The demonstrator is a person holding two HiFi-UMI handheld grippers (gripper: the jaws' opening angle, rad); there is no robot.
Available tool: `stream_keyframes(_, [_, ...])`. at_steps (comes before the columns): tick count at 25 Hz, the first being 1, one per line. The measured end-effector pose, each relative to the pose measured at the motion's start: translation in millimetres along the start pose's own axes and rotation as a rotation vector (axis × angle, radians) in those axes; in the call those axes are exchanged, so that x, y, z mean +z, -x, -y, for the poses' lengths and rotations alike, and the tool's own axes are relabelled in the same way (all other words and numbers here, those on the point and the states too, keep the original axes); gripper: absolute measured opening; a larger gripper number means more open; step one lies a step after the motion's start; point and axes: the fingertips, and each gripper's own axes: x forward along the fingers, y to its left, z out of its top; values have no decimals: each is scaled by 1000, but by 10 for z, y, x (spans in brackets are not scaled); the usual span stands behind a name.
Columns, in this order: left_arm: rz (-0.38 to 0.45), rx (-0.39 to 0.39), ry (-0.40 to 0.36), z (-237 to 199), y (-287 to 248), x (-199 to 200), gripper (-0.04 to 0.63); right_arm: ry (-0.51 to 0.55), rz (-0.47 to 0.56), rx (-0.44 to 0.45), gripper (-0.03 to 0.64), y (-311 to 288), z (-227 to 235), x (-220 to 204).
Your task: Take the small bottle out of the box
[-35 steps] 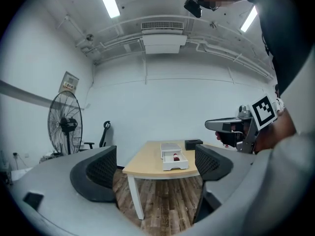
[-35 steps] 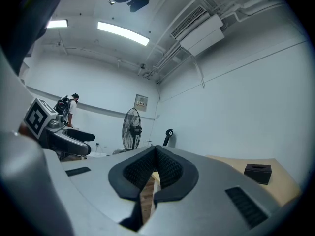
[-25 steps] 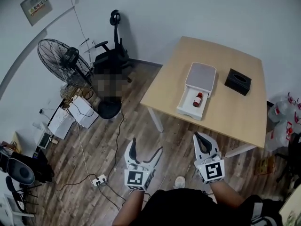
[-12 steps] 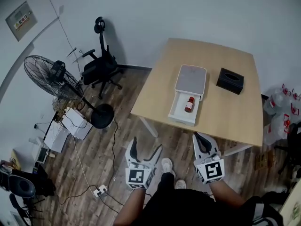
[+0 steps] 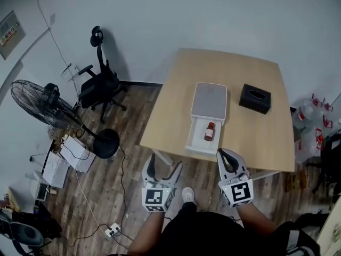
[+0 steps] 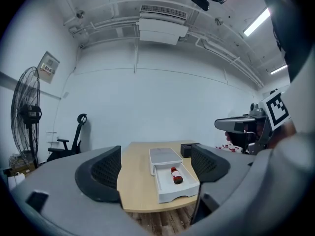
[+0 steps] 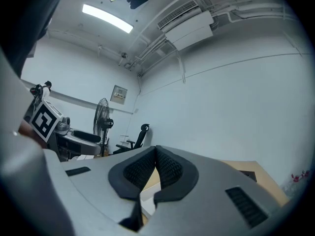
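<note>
Both tools sit low before the person, pointing about level, short of the counter's near edge. The left tool [image 5: 165, 164] is spread wide with nothing between its jaws, which have just been closing a little; the right tool [image 5: 229, 154] is pressed together, empty. Ahead on the counter [image 5: 250, 137], the white box [image 5: 200, 149] has its drawer open; the small bottle [image 5: 209, 132] lies on its side inside. Best come in from above, jaws across the bottle's body, clear of the drawer walls; the black tissue box [image 5: 254, 98] sits beyond.
</note>
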Motion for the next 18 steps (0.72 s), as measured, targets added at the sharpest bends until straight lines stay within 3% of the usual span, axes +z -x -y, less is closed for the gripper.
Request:
stream_keyframes(7, [19,-89,2,-231,-588,112,442,18,-24,-48,12,-467,207,-48])
stream_keyframes(13, [-41,-198,10,-287,-1020,64,457,40,-50,-118,12,-677,360,-125])
stream_keyframes(18, [-59,-233,-5,-241,-1306,94,448,36,-75,-202,12,-705,630,-104])
